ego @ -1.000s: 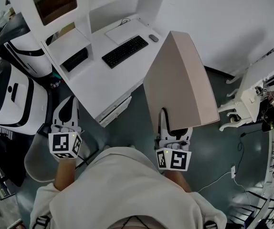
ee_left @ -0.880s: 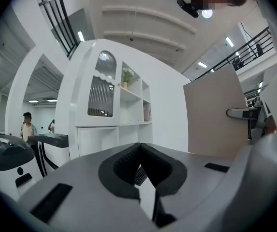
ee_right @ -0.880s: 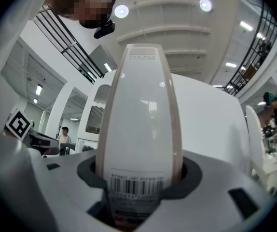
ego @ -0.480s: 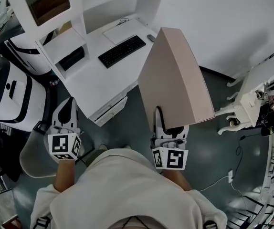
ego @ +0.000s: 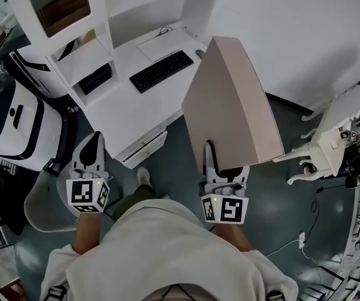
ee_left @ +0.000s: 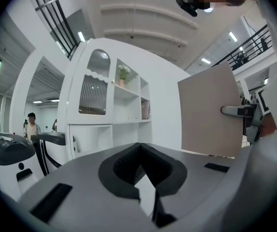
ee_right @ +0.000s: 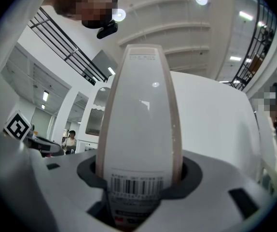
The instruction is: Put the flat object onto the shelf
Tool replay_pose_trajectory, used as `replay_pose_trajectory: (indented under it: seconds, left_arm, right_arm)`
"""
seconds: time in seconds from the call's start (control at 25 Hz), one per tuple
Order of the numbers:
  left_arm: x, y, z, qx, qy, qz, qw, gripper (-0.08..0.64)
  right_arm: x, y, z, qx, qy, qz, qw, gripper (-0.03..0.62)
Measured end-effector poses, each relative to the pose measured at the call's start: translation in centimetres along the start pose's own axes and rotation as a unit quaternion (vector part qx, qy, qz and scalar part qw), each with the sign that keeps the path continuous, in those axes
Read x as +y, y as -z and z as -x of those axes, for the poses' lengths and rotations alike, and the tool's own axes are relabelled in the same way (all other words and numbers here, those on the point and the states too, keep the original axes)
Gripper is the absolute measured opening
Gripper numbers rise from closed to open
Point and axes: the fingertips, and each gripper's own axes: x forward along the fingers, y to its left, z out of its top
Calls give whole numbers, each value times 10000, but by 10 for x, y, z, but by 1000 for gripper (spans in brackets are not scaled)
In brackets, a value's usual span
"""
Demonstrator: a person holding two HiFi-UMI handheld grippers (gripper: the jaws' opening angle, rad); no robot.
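1. The right tongs (ego: 221,166) grip the box (ego: 230,99) by its near narrow edge. In the right gripper view the jaws stand partly apart, their dark pads pressed on the two broad faces of the box (ee_right: 141,110).
2. The left tongs (ego: 91,147) hold nothing. In the left gripper view the jaws (ee_left: 141,166) meet with only a thin slit between them, and nothing sits in the notch of the pads.
3. The box is beige, flat and tall. It stands on edge in front of the person, beside the desk (ego: 120,108) and well apart from the shelf unit (ego: 108,8).
4. Only the head view shows both tongs at once. It also shows the keyboard (ego: 162,69) on the desk and the open white shelves behind it.
5. Only the left gripper view shows the box (ee_left: 211,110) broadside, with one finger of the right tongs (ee_left: 234,110) lying level across its face. It also shows the shelf unit (ee_left: 129,93) from the front, with a small plant (ee_left: 124,72) on an upper shelf.
6. Only the right gripper view shows the white narrow edge of the box, with a barcode label (ee_right: 136,185) just above the jaws.
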Motion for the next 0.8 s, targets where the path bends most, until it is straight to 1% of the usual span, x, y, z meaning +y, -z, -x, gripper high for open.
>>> replay_pose_trajectory:
  seconds: [0.24,0.36,0.48,0.8]
  left_arm:
    - [15,12,-41,17,79,144,9999,-8]
    - [24,11,-66,-51,180,165,9997,-8]
    - [40,8,-92,-128,208,174,9995,-8]
    - [84,10,-160,-163,316,280,9990,-8]
  right_arm:
    - [1,12,-36,71,35,57,10000,267]
    - [1,15,-58,84,97,108,9999,268]
    - [1,18,-85,85,172,160,9997,268]
    - [7,25,-165,50,287,285,9992,268]
